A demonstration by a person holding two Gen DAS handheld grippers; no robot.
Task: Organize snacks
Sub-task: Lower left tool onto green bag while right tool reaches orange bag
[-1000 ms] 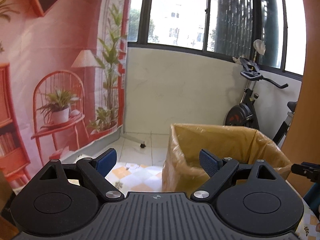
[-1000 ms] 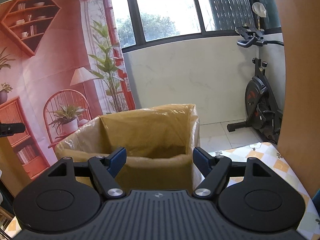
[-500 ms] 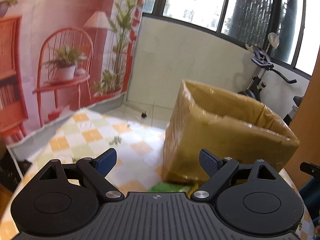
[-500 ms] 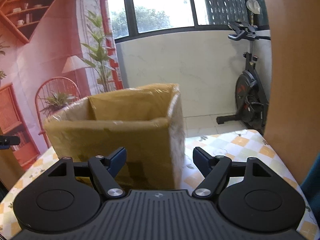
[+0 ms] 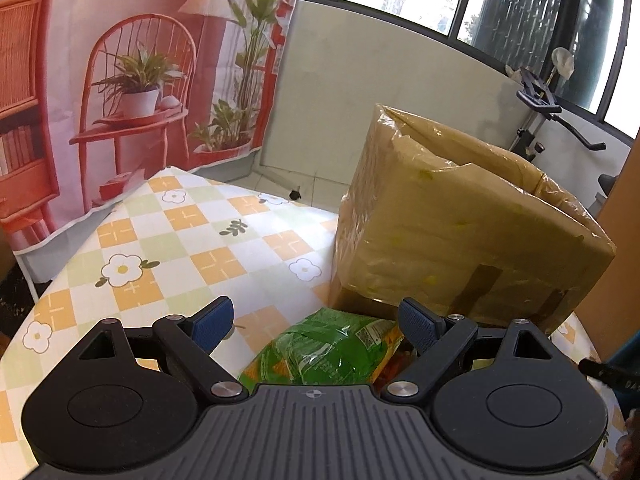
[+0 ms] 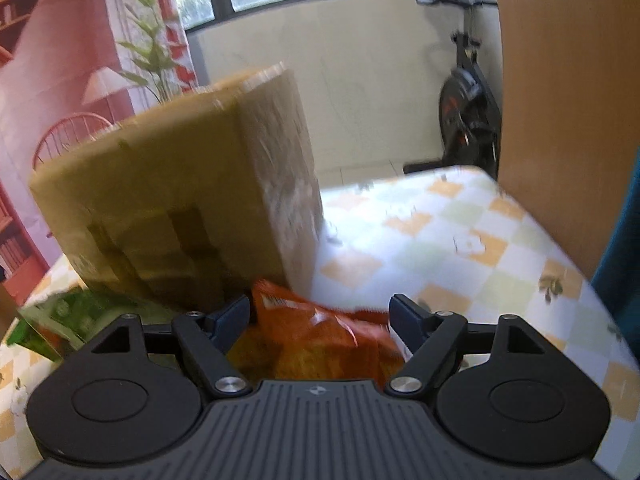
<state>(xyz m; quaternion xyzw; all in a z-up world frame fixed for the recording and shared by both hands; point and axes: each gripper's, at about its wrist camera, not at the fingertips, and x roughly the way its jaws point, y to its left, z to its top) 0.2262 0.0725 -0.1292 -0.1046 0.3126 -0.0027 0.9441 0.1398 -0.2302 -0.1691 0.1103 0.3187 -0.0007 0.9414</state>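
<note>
Count: one green snack bag (image 5: 320,350), one orange snack bag (image 6: 316,336), one brown box (image 5: 452,228) | left tongs (image 5: 316,322) are gaping wide over the green bag, gripping nothing | right tongs (image 6: 320,316) have just been opening, orange bag lying between them, not pinched | both bags are lying near the box on the checked bench (image 5: 180,240); an exercise bike (image 6: 468,112) is standing far off.

An exercise bike (image 6: 470,112) stands by the wall, near a printed backdrop (image 5: 120,80).
</note>
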